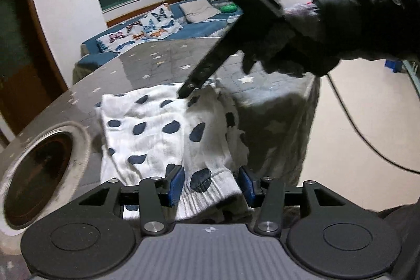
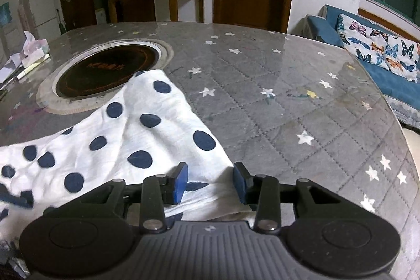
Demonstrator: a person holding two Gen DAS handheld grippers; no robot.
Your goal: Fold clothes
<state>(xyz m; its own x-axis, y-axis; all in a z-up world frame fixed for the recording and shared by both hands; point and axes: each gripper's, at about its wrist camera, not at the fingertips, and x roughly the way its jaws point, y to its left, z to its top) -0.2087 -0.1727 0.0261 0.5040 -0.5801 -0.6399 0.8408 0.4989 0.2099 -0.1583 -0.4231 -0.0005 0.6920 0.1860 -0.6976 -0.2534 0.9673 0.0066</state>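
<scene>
Left wrist view: my left claw point(image 1: 211, 184) released, ribbed hem of the white dotted garment point(image 1: 168, 133) between its pads, at the worktop point(image 1: 147, 64) edge. Right wrist view: my right claw point(image 2: 210, 183) released, garment corner beneath.

Spotted garment point(image 2: 110, 138) cut off at left edge; right claw point(image 1: 183, 93) motion-blurred, its tips indistinct.

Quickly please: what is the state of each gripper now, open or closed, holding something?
Left gripper: open, spotted garment between its pads, not clamped.
Right gripper: open over the garment's edge, holding nothing.
</scene>
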